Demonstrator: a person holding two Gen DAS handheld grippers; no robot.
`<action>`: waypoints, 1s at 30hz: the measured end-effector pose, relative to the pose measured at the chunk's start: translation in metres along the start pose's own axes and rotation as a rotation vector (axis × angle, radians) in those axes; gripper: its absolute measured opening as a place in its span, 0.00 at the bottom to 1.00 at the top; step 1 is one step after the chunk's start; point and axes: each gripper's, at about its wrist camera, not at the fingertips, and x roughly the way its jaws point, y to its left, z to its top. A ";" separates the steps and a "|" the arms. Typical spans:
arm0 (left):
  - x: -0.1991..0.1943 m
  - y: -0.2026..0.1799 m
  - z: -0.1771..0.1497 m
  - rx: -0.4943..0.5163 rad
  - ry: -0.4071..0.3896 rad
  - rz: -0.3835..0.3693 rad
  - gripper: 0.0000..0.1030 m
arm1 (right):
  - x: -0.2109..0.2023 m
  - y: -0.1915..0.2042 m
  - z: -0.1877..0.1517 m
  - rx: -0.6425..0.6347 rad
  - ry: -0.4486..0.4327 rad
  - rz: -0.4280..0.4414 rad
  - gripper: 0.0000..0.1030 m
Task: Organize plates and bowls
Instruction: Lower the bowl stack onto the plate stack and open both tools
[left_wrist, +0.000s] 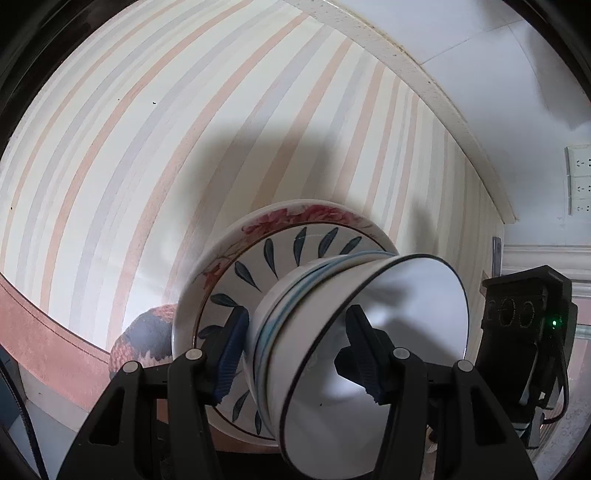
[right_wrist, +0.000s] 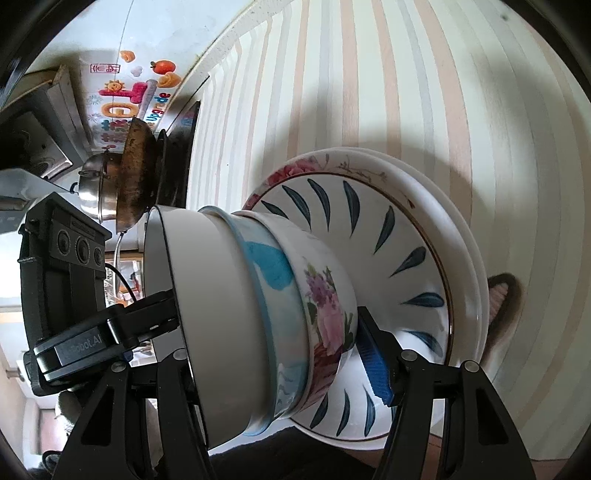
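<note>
A stack of bowls (left_wrist: 295, 306) sits on a stack of plates, the top one with blue leaf marks (left_wrist: 255, 266), on a striped tabletop. My left gripper (left_wrist: 299, 350) is shut on the bowl stack: one finger inside the top white bowl (left_wrist: 399, 314), the other under the bottom bowl. In the right wrist view my right gripper (right_wrist: 273, 354) is shut on the same bowl stack (right_wrist: 258, 317) from the opposite side, with its blue pad (right_wrist: 375, 365) between the floral bottom bowl (right_wrist: 325, 306) and the leaf plate (right_wrist: 402, 240). The other finger is hidden by the bowls.
A woven pink and grey mat (left_wrist: 144, 339) lies beyond the plates. A wok (right_wrist: 136, 166) and a steel pot (right_wrist: 98, 184) stand at the stove end of the counter. Wall sockets (left_wrist: 578, 181) are on the far wall. The other gripper's body (left_wrist: 524, 317) is close by.
</note>
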 end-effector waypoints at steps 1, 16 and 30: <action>0.000 0.000 0.001 0.003 -0.002 0.001 0.50 | 0.000 0.000 0.001 -0.001 -0.003 -0.002 0.64; -0.004 -0.005 0.003 0.045 -0.025 0.017 0.50 | -0.004 -0.001 0.002 0.039 -0.010 -0.049 0.64; -0.065 -0.016 -0.029 0.202 -0.163 0.181 0.52 | -0.072 0.049 -0.023 -0.038 -0.194 -0.218 0.84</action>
